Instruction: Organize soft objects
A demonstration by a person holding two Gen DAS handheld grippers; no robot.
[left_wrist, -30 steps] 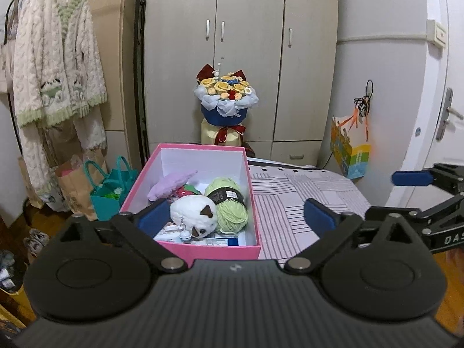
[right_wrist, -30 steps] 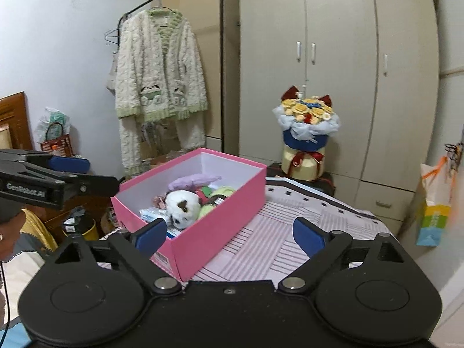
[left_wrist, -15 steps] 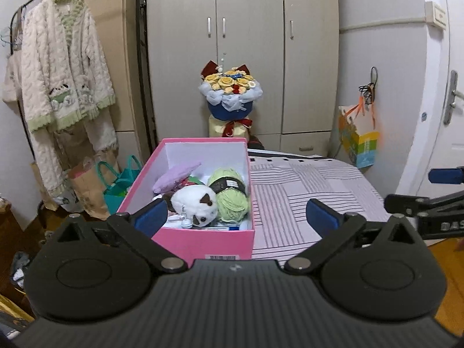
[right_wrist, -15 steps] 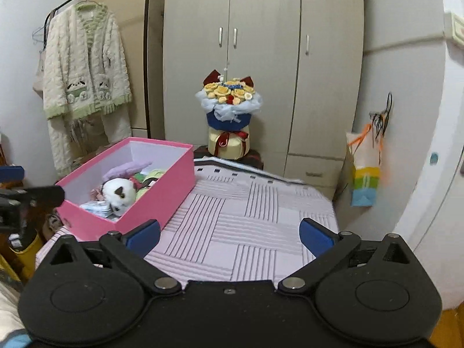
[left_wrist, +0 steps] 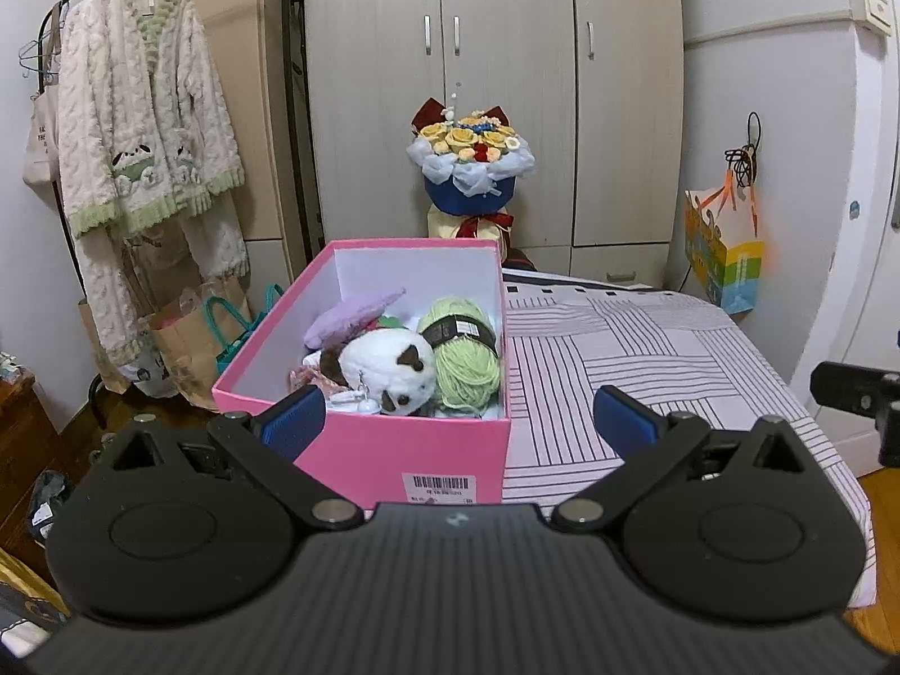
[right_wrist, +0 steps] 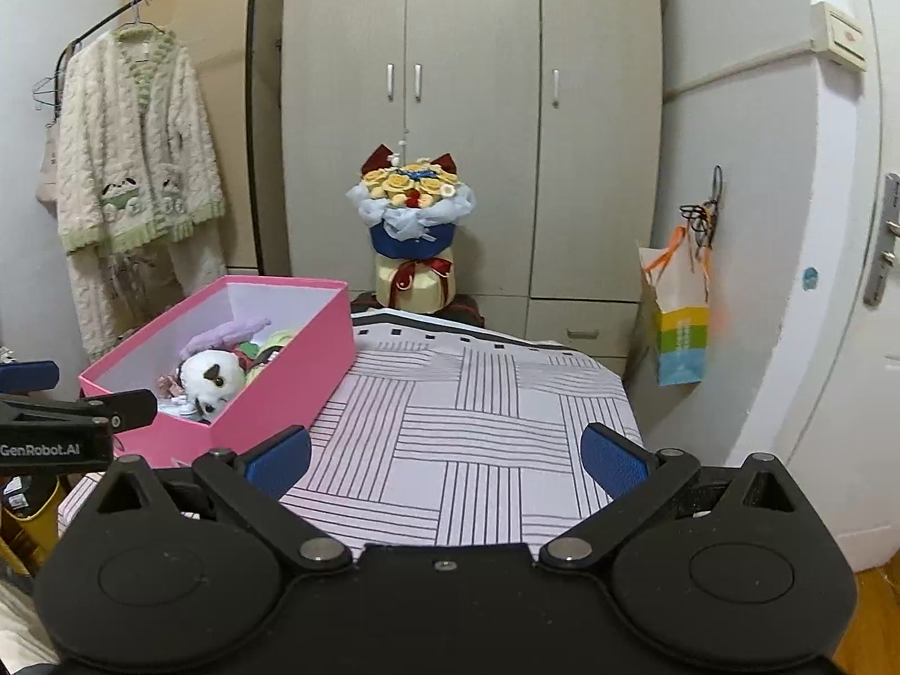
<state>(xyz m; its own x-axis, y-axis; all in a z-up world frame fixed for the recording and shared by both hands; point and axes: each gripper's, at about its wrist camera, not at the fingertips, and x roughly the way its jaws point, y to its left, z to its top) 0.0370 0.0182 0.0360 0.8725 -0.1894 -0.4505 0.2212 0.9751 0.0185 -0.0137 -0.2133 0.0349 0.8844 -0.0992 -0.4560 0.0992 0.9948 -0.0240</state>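
Behind the pink box point(left_wrist: 394, 453), left tool point(left_wrist: 458, 422) has seemingly retreated (both tools spread, empty).

Striped tabletop point(right_wrist: 478, 427) lies bare right of the pink box point(left_wrist: 394, 450); box interior crowded by panda plush point(left_wrist: 388, 374), green yarn point(left_wrist: 467, 363) and purple plush point(left_wrist: 351, 312), its walls barring sideways entry.
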